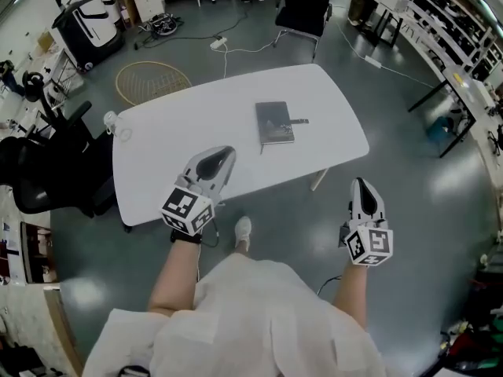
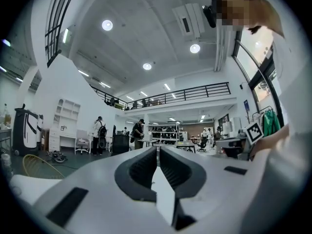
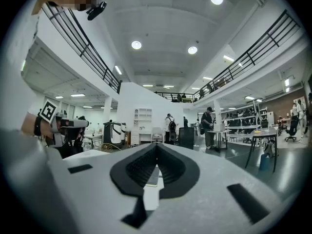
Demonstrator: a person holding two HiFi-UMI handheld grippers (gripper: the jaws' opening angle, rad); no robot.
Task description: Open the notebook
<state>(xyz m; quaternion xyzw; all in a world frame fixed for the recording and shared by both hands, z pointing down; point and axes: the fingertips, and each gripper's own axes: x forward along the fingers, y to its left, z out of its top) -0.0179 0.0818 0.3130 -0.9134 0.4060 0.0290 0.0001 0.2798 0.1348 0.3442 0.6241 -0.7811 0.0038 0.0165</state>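
While notebook (image 1: 274, 122) lies closed on table (image 1: 157, 163), upper centre, L gripper (image 1: 221, 155) & R gripper (image 1: 361, 184) hover below it, jaws shut, empty, prob. pre-approach.

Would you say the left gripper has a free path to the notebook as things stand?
Probably yes: the left gripper hovers at the edge of the table, with only bare tabletop between it and the closed notebook.

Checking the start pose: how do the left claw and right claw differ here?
The left claw is over the table's near edge; the right claw is off it, over the floor. The left claw angles right toward the closed notebook; the right claw points nearly straight ahead. Both are shut, empty and short of the notebook.
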